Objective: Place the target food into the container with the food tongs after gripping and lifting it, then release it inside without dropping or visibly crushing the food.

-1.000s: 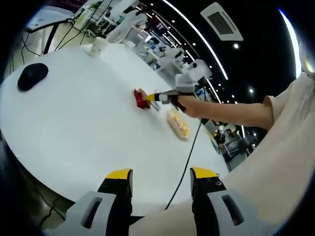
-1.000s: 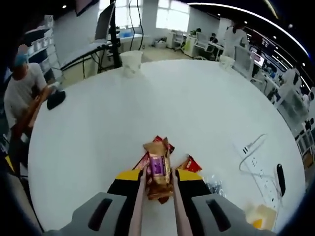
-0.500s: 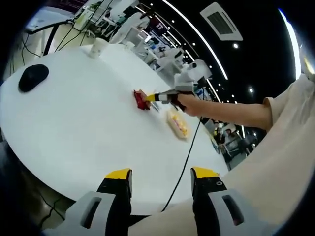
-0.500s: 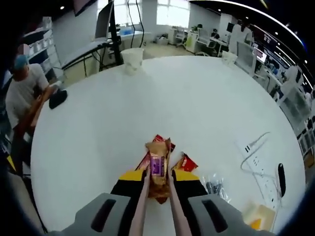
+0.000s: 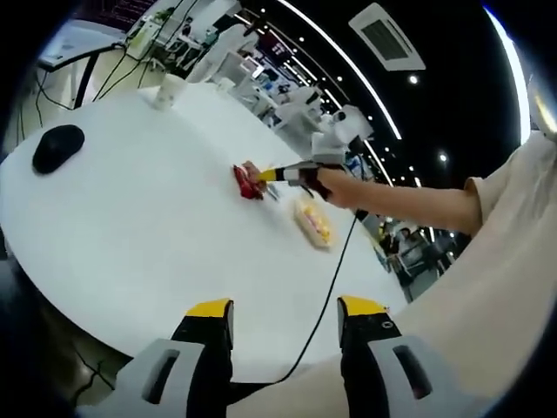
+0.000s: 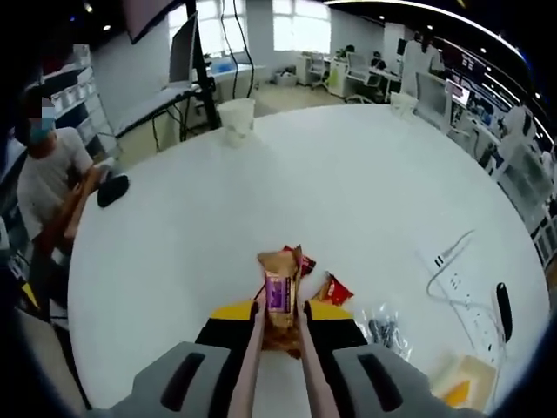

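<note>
The right gripper (image 6: 280,315) clamps pink tongs (image 6: 250,366) on a brown snack packet (image 6: 279,294) between its fingers, over red packets (image 6: 334,289); tilting could drop it, while the left gripper (image 5: 285,315) idles released.

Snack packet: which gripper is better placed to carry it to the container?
Right. The right gripper already holds the snack packet in the tongs, with the container close on its right. The left gripper hangs open at the table's near edge.
</note>
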`<state>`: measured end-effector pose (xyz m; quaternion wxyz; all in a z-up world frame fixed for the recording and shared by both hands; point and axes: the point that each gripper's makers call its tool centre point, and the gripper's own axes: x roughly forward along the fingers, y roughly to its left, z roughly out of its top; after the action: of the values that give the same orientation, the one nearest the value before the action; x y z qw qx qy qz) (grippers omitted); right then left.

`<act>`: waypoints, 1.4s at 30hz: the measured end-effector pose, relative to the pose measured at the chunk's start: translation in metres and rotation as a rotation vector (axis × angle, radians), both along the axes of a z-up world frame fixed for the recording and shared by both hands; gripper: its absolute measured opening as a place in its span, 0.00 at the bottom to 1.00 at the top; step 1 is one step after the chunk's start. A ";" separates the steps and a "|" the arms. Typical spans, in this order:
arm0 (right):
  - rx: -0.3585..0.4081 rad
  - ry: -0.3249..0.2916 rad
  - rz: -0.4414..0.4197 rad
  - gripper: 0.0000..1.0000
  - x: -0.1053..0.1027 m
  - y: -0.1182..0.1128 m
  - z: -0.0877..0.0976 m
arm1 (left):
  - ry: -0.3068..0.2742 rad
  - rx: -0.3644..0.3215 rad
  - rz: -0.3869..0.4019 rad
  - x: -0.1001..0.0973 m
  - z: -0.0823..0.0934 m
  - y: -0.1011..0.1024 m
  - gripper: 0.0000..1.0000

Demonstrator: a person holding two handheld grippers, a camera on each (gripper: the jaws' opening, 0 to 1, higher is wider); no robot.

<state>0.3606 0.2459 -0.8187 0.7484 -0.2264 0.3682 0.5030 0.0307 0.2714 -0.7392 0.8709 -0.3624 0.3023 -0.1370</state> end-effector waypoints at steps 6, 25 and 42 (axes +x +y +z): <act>0.032 -0.001 0.000 0.20 -0.005 -0.002 0.013 | -0.010 0.026 -0.005 0.000 0.003 0.001 0.52; 0.126 -0.022 -0.062 0.20 -0.012 -0.026 0.056 | -0.066 0.036 -0.061 0.010 0.015 -0.018 0.53; 0.186 -0.055 -0.126 0.21 -0.017 -0.051 0.084 | -0.086 0.052 -0.089 0.006 0.020 -0.026 0.53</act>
<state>0.3433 0.1946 -0.7344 0.8061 -0.1459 0.3127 0.4807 0.0364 0.2455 -0.7190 0.8854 -0.3194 0.2839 -0.1830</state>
